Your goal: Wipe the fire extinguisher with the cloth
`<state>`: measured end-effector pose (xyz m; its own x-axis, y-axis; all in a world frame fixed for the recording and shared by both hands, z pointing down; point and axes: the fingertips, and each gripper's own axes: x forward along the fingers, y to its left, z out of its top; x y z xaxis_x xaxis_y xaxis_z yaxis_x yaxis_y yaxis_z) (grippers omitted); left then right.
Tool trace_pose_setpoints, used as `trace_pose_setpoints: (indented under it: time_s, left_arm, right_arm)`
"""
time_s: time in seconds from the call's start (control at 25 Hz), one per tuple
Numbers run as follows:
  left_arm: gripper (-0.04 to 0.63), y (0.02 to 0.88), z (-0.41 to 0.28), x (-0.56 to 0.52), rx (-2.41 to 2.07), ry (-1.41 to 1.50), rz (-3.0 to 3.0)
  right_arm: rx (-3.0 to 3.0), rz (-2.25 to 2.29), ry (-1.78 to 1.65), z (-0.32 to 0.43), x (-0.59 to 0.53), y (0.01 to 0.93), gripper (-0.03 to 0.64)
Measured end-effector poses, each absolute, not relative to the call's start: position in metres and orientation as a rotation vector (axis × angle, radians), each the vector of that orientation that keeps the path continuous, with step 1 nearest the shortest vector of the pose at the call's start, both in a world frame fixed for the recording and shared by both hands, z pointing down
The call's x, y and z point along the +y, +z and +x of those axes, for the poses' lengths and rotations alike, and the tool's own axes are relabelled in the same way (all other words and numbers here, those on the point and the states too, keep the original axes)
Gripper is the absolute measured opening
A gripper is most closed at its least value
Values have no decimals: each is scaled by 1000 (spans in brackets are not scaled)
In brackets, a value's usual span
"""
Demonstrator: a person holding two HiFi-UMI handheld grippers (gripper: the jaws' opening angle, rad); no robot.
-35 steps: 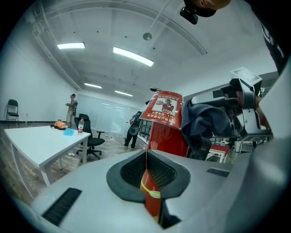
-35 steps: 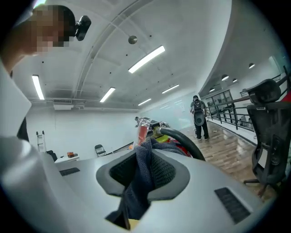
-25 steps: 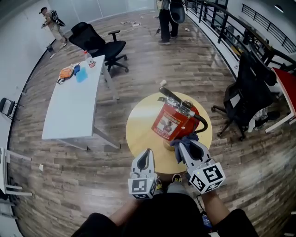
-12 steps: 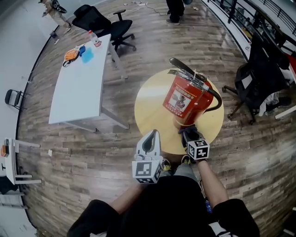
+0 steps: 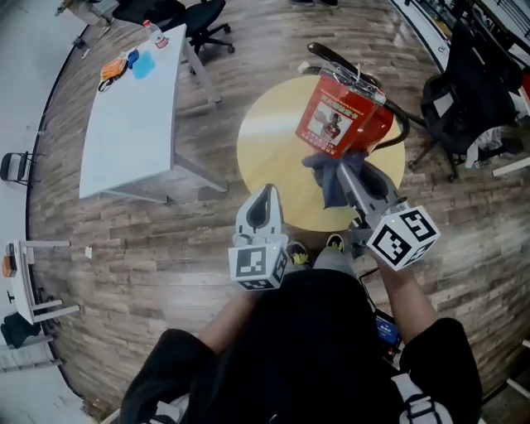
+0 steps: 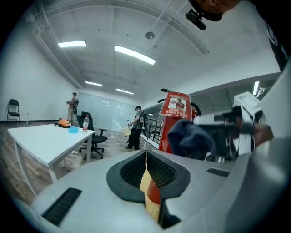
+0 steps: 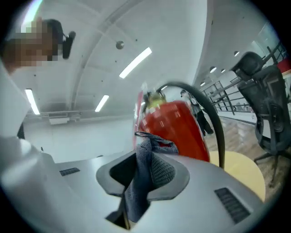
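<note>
A red fire extinguisher (image 5: 344, 116) with a black hose stands on the round yellow table (image 5: 269, 153). My right gripper (image 5: 346, 175) is shut on a dark blue-grey cloth (image 5: 330, 174), which is held against the near side of the cylinder, below the label. In the right gripper view the cloth (image 7: 148, 170) hangs out of the shut jaws of my right gripper (image 7: 136, 182), with the extinguisher (image 7: 175, 129) just beyond. My left gripper (image 5: 265, 199) hovers at the table's near edge, left of the cloth. Its jaws are shut on nothing in the left gripper view (image 6: 146, 170).
A long white table (image 5: 124, 132) with a bottle and small items stands to the left. A black office chair (image 5: 472, 91) sits to the right of the round table, another chair (image 5: 195, 12) at the top. Two people (image 6: 136, 127) stand far off across the wooden floor.
My right gripper dropped with the cloth to the extinguisher's base, then rose to its near side. The head view shifted. My left gripper kept about the same place.
</note>
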<state>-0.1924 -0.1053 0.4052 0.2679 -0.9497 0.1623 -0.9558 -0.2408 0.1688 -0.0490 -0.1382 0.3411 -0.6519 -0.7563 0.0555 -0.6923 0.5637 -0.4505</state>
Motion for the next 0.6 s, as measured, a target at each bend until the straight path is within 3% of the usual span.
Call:
trace_pose_setpoints:
  time_s: [0.12, 0.24, 0.6]
  left_arm:
    - [25, 401, -191, -111, -1755, 0, 2330]
    - [25, 406, -184, -116, -1739, -3, 2341]
    - [25, 426, -175, -115, -1731, 35, 2320]
  right_arm:
    - [2604, -1147, -629, -41, -143, 271, 80]
    - [2559, -1120, -655, -32, -154, 258, 80]
    - [2649, -1160, -807, -62, -150, 356, 80]
